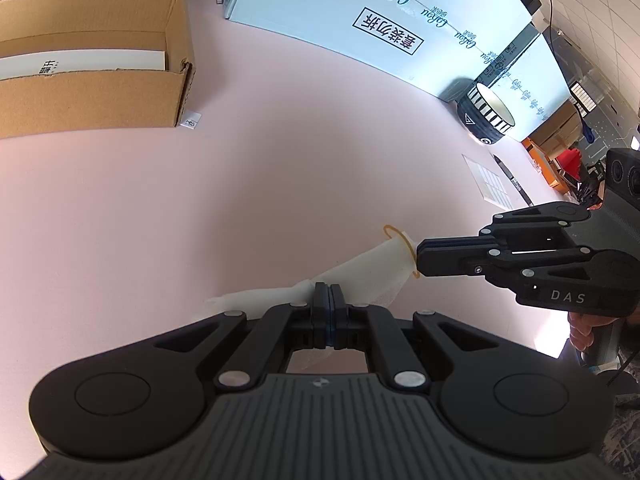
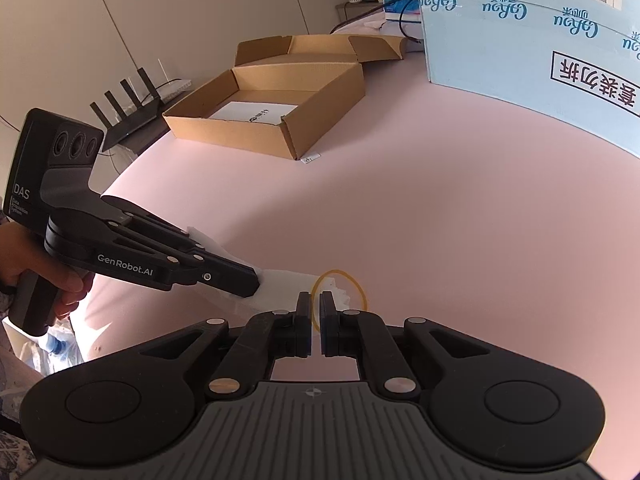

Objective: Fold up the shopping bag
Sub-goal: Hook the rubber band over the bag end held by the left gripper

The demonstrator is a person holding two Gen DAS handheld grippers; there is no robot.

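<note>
My left gripper (image 1: 327, 294) clamps the rolled bag (image 1: 360, 270); my right gripper (image 2: 316, 308) pinches the band (image 2: 340, 294) at the bag's tip. If the stretched band slips from those jaws, it may snap off and the bag unroll.

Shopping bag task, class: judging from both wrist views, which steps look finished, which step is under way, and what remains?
Done: the white shopping bag is already rolled into a narrow strip on the pink table. In hand: the left gripper is shut on the strip's middle, while the right gripper pinches a rubber band looped at the bag's end. Left: working the band fully around the bundle, then releasing.
</note>
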